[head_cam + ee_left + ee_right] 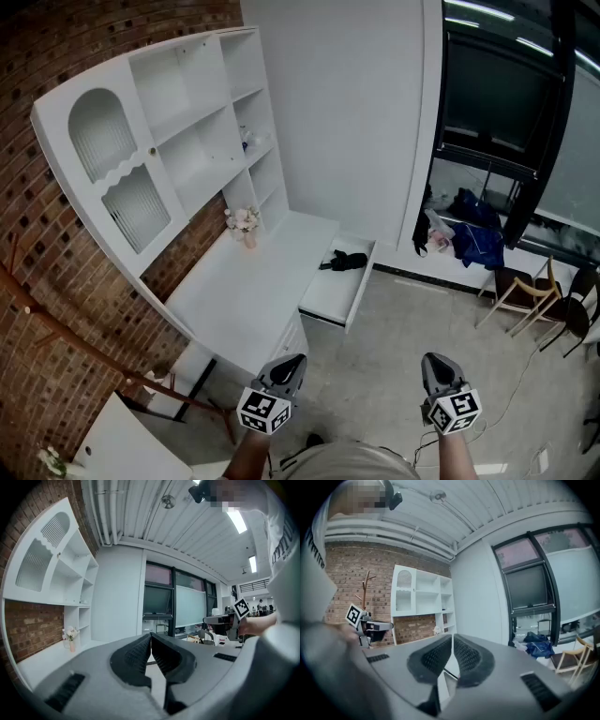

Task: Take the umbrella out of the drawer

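Observation:
A folded black umbrella (343,262) lies in the open white drawer (336,302) that juts out from the white desk (248,295). Both grippers hang well short of it, near the bottom of the head view. My left gripper (284,369) is shut and holds nothing; in its own view the ribbed pads (136,654) meet at the tips. My right gripper (437,365) is also shut and empty, its pads (435,656) touching at the top. The umbrella does not show in either gripper view.
A white shelf unit (169,141) stands on the desk against the brick wall, with a small vase of flowers (245,223). A wooden coat stand (103,361) leans at the left. Blue bags (473,236) and wooden chairs (534,300) sit by the dark window at the right.

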A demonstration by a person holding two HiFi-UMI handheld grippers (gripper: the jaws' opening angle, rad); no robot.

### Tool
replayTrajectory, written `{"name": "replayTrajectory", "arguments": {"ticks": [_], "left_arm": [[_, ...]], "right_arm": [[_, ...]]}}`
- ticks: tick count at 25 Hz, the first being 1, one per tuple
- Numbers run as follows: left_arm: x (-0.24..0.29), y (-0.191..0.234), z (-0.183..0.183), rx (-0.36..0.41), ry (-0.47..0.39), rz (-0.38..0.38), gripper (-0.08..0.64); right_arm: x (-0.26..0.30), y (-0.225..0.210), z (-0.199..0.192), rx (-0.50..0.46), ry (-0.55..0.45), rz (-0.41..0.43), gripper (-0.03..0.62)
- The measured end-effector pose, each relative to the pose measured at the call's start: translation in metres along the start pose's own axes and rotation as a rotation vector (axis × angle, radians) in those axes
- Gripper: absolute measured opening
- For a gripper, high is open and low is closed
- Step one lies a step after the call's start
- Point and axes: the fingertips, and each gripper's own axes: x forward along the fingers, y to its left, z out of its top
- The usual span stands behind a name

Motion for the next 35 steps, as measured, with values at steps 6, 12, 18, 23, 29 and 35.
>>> {"name": "replayTrajectory", "arguments": {"ticks": [6, 12, 18, 23, 29, 35], "left_arm": [[0.002, -0.001, -0.001, -0.001, -0.003, 0.000, 0.025], [0.001, 0.003, -0.001, -0.004, -0.006, -0.002, 0.025], [0.000, 0.006, -0.003, -0.009, -0.004, -0.007, 0.026], [-0.002, 0.011, -0.007, -0.014, 0.000, -0.019, 0.025], [-0.005, 0.017, -0.011, -0.022, 0.003, -0.039, 0.026], [-0.006, 0.024, -0.019, -0.032, 0.016, -0.070, 0.025]], "right_arm": [[0.001, 0.001, 0.001, -0.003, 0.000, 0.005, 0.034], [0.004, 0.003, 0.003, -0.005, -0.003, 0.003, 0.034], [0.006, 0.007, 0.003, -0.007, -0.002, 0.000, 0.034], [0.008, 0.012, 0.001, 0.002, 0.000, -0.013, 0.034], [0.007, 0.021, -0.001, -0.001, 0.009, -0.033, 0.035], [0.006, 0.032, -0.007, -0.009, 0.031, -0.064, 0.035]]}}
